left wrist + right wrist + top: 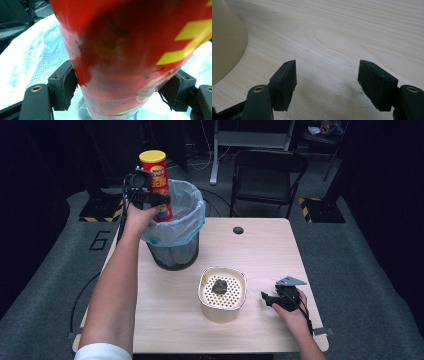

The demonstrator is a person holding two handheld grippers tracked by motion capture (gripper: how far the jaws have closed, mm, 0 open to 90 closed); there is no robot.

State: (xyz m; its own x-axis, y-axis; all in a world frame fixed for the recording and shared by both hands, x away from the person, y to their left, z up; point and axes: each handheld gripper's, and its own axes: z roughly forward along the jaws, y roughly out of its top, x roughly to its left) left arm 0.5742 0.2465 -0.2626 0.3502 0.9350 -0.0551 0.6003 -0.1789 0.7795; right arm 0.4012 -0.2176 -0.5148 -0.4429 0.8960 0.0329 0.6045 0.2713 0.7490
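— Left gripper (150, 198)?
— Clamped on the red chip can (158, 184), pads pressed to both sides, held upright above the lined bin (176, 222).
— Right gripper (272, 299)?
— Spread wide, nothing between, low over the table (260, 245) beside the cream bowl (222, 292).

Table (260, 245) — a light wood-grain top, roughly square, with a small round dark hole (238, 230) near its far edge. On it stood a dark mesh waste bin (174, 254) lined with a pale blue-white bag, set at the far left corner. Near the front middle stood a cream-coloured tub (222, 294) with a perforated top — a dark lump (219, 286) lay on that top. A few small wet spots (337, 93) marked the wood to its right.
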